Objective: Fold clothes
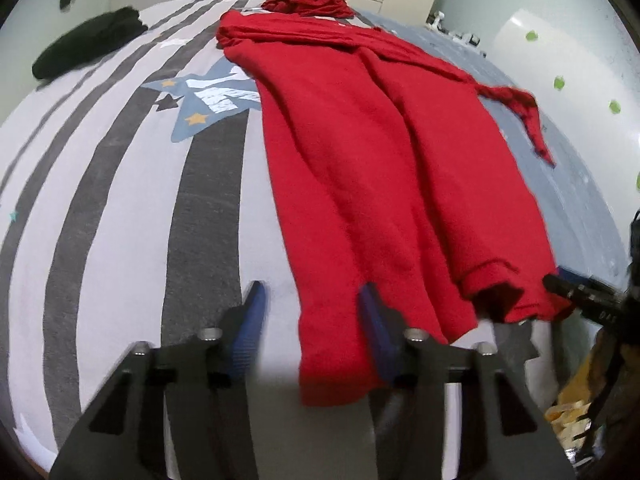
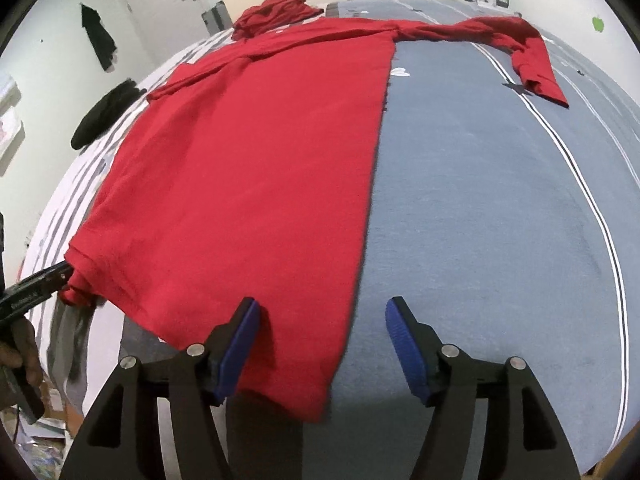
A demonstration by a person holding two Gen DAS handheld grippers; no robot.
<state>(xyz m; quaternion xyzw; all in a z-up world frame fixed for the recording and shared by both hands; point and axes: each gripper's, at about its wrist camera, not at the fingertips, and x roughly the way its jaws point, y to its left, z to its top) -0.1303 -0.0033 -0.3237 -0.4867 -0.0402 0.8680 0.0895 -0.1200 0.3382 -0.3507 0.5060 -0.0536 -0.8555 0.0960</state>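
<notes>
Tongs, both spread wide, flank the near hem corners of the long-sleeved red knit sweater point(image 2: 256, 168) lying flat on the striped grey bed point(image 2: 480, 200), left tongs point(image 1: 310, 320) and right tongs point(image 2: 320, 336) seemingly poised to pinch it for folding.

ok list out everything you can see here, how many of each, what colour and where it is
long-sleeved top: one, red, spread flat down the bed, one sleeve stretched out over the blue-grey side
pile of clothes: one, red, far end of the bed beyond the top
bundle of cloth: one, black, far left on the striped side
hanging garment: one, black, on the wall by the door
bedsheet: one, grey and white stripes on the left, blue-grey on the right, under everything
left claw: one, black with blue pads, open at the top's near left corner
right claw: one, black with blue pads, open over the top's near right corner
</notes>
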